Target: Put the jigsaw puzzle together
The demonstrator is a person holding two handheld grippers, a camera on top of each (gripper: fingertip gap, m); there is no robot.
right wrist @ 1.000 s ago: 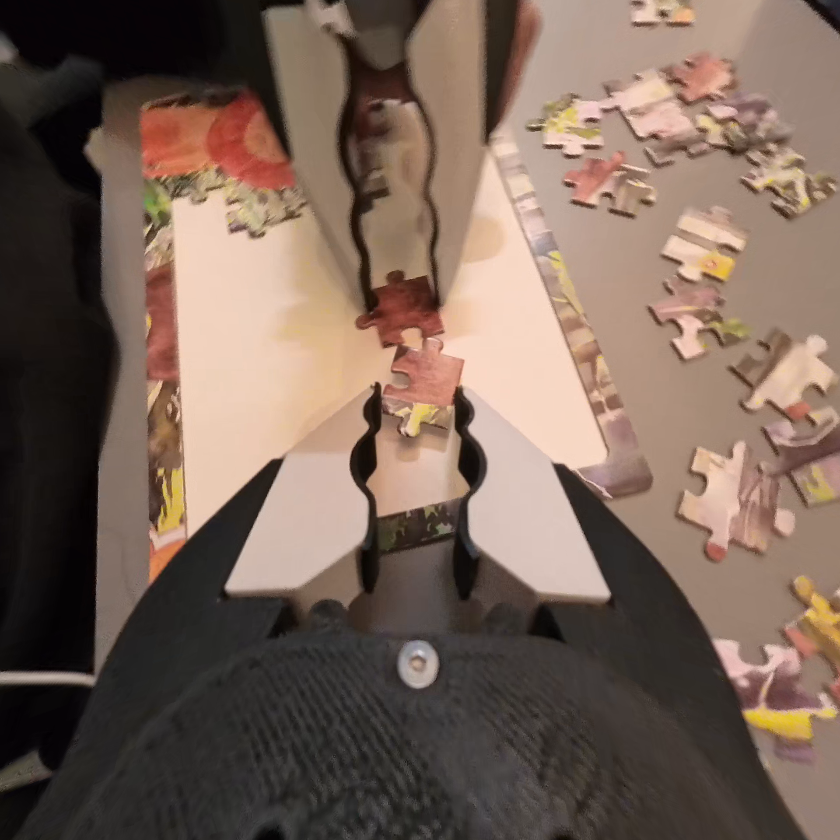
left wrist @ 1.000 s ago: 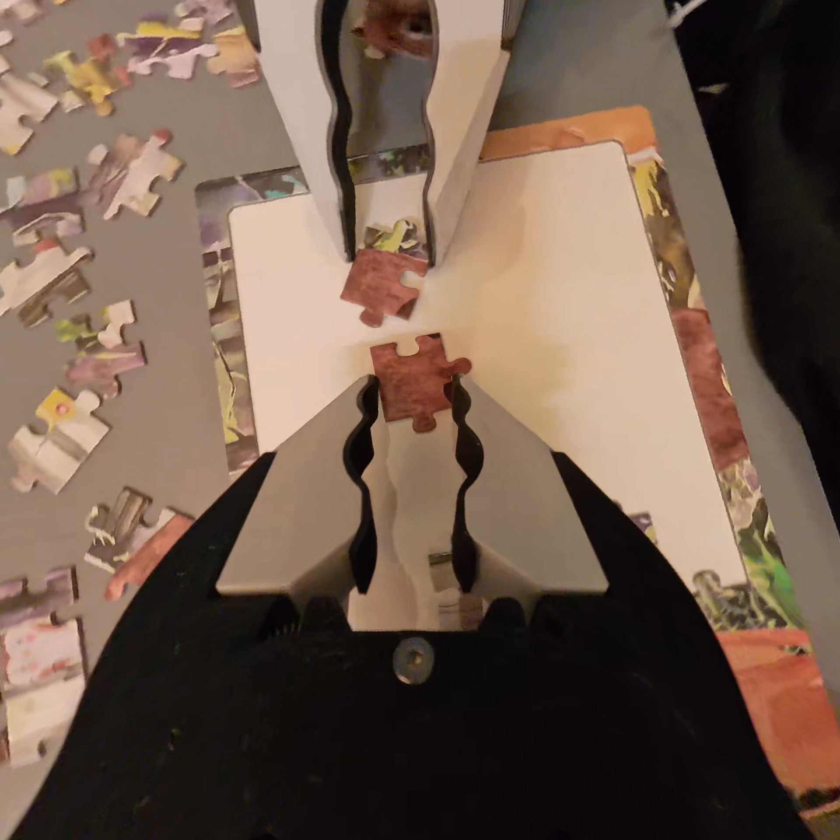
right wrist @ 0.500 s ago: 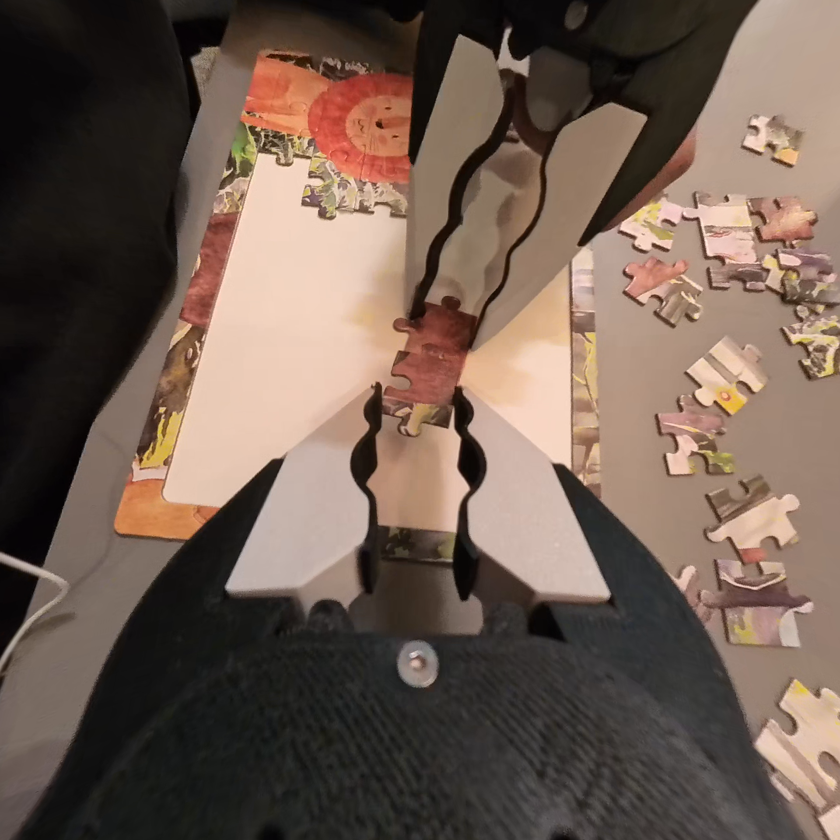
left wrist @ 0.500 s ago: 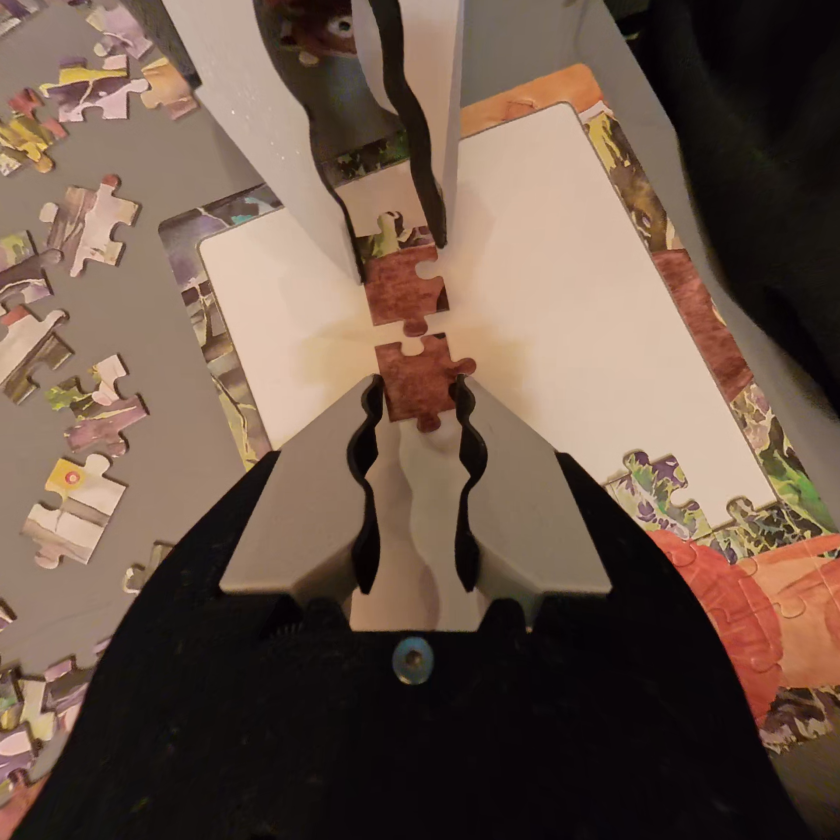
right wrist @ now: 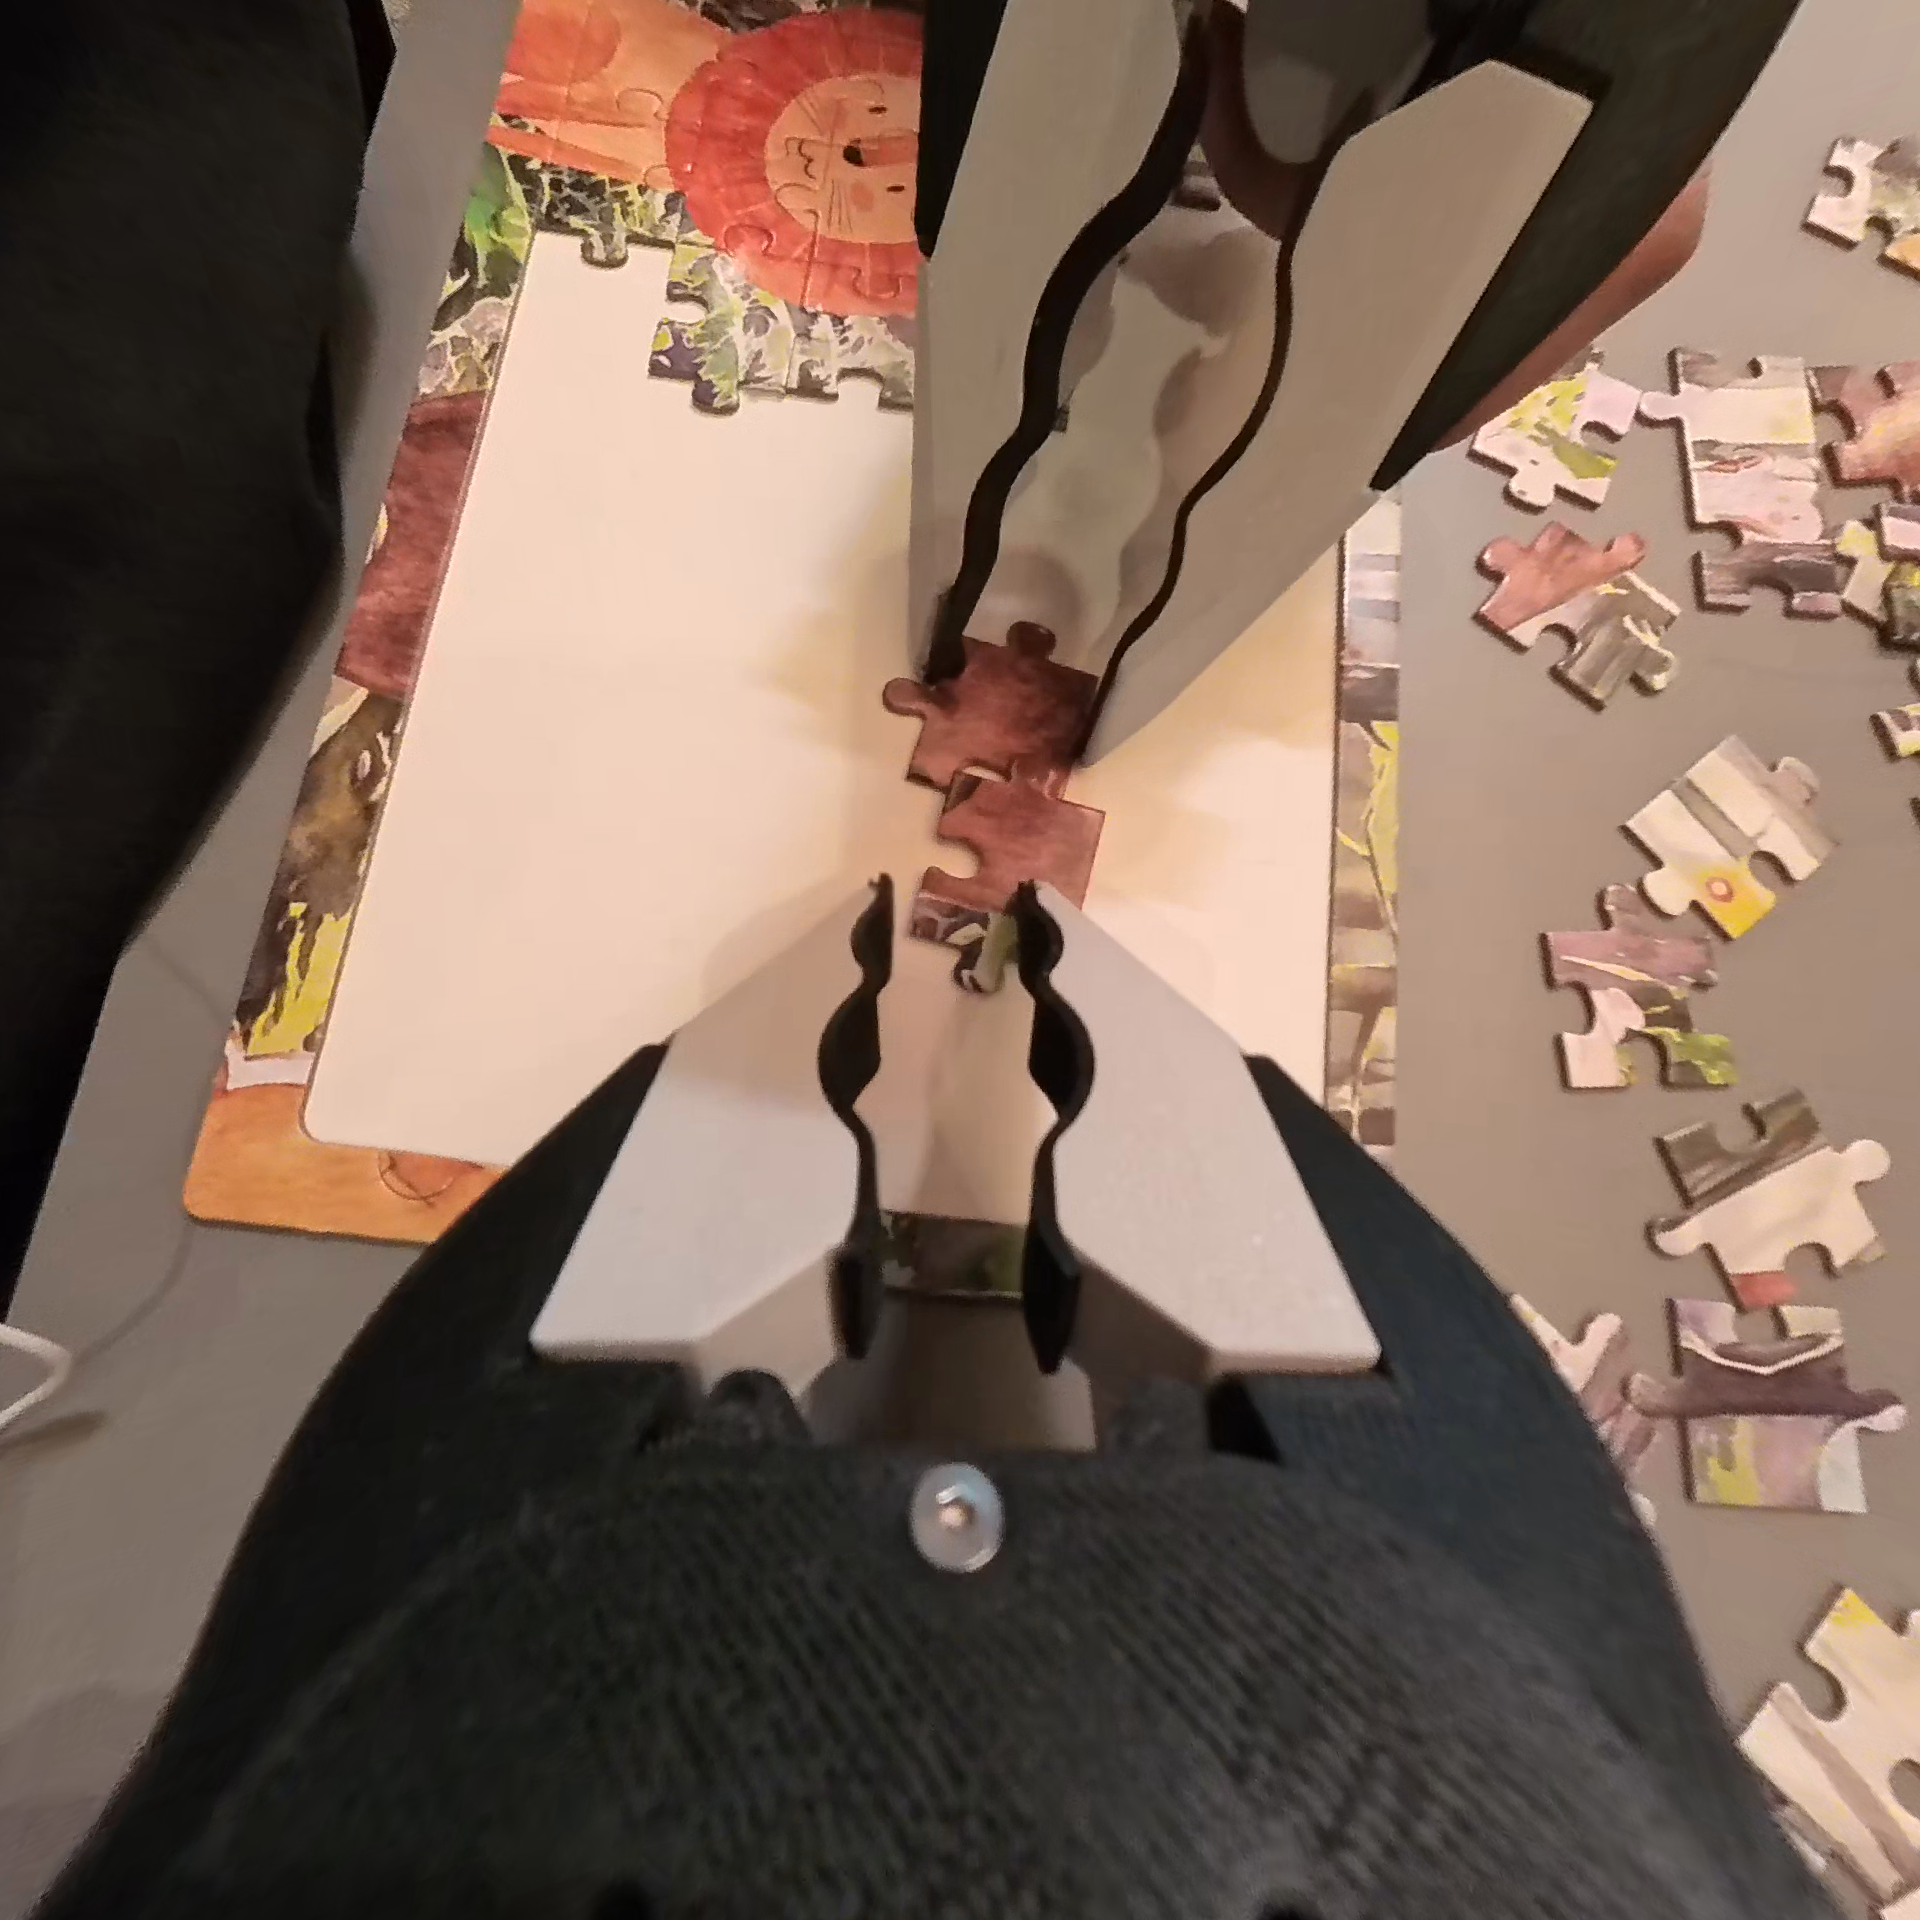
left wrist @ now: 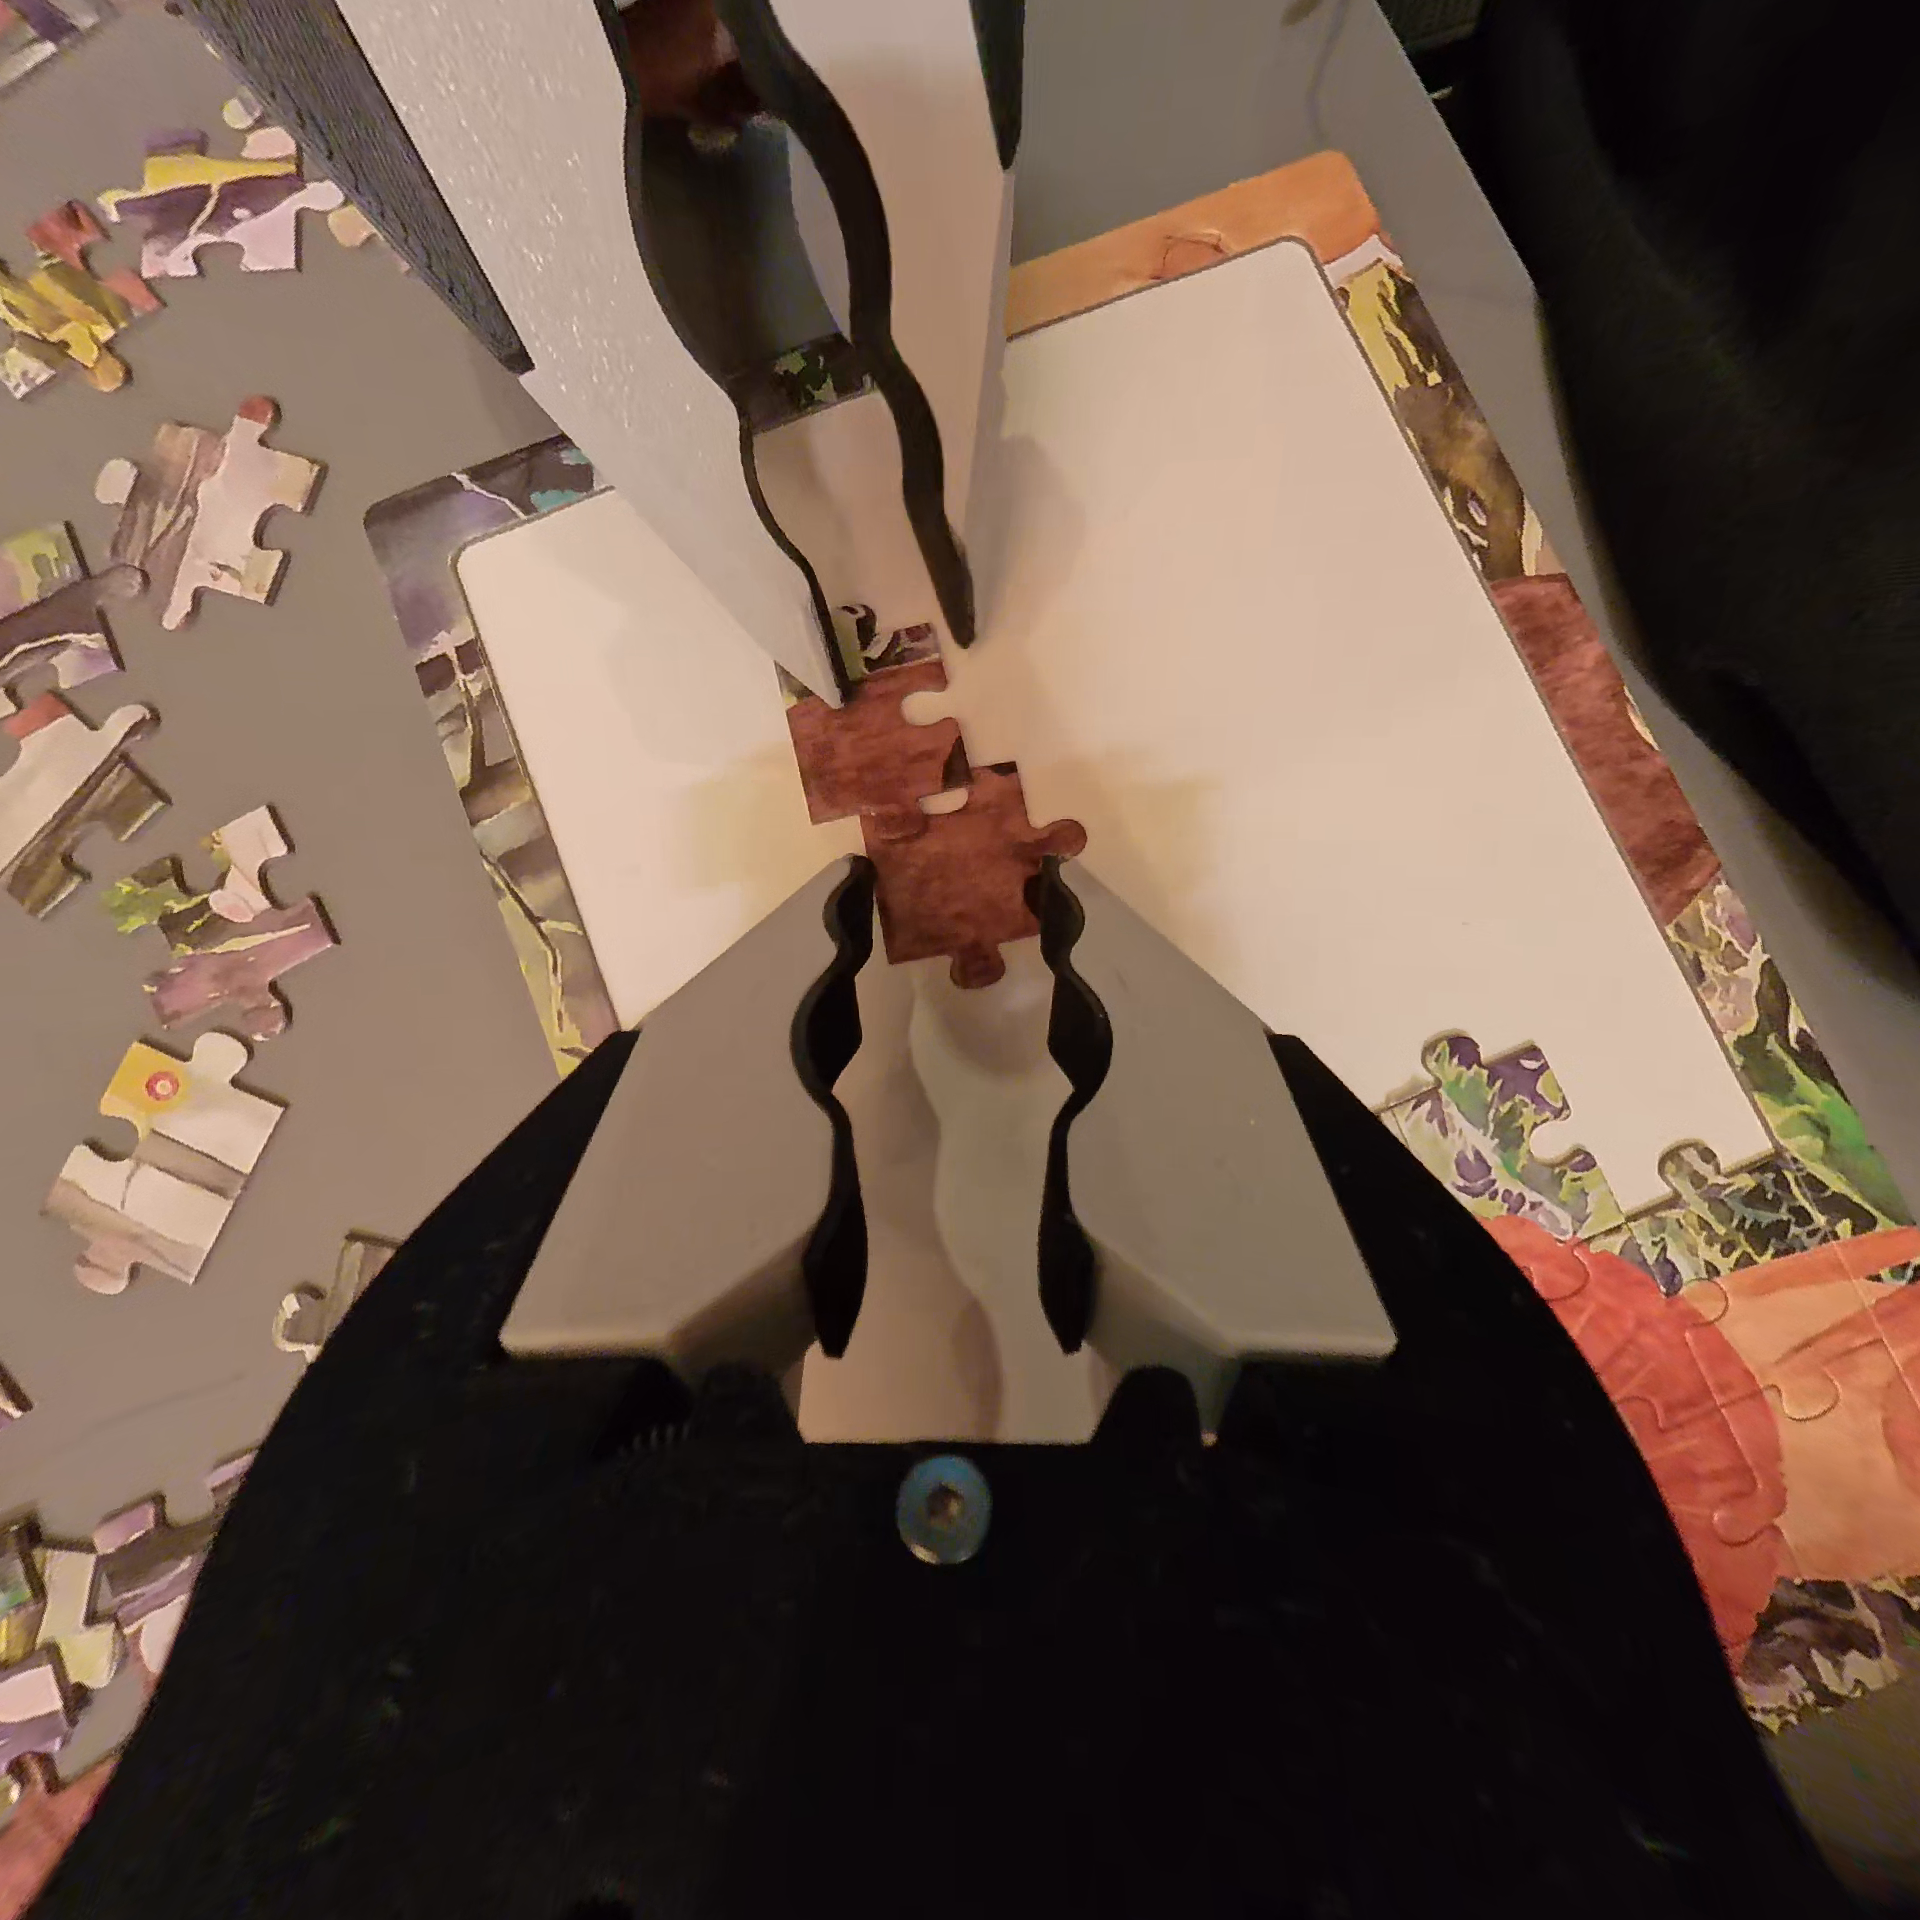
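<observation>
Left claw (left wrist: 951,883) pinches a brown piece (left wrist: 951,888) over the white tray (left wrist: 1247,623), its top edge overlapping a second brown piece (left wrist: 868,743). Right claw (right wrist: 951,899) is slightly parted, only its right pad touching that second piece. Loose pieces (right wrist: 1725,842) lie on the grey worktop (right wrist: 1455,935) beside the tray.

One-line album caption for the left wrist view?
Two claws join brown cardboard jigsaw pieces over a white puzzle tray.
</observation>
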